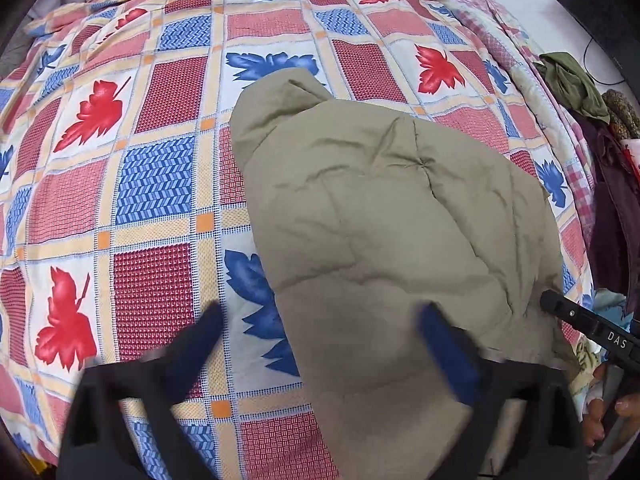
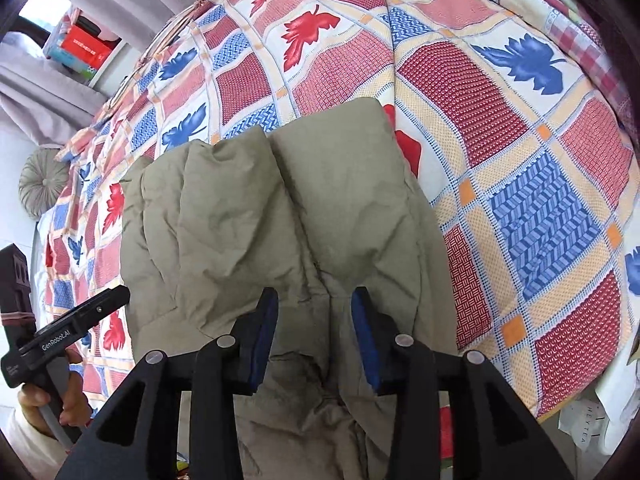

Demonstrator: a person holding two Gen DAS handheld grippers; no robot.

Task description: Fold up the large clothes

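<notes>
Your left gripper (image 1: 320, 336) hangs with its blue-padded fingers spread wide apart, one over a blue leaf on the bedspread (image 1: 160, 184) and the other over the near left edge of the jacket (image 1: 380, 220), gripping nothing; the fingers look blurred. The bedspread is a woven cotton-like sheet in red, blue and cream squares with printed red and blue leaves. The jacket is a puffy olive-khaki quilted piece, matte and creased, lying in the middle of the bed in a bulky rounded heap with soft stitched ridges. Your right gripper (image 2: 314, 336) sits just above the jacket's near end with its fingers parted, a fold of padding between the pads, but not pinched. Crumpled dark clothes (image 1: 600, 128) are piled beyond the bed's right edge
</notes>
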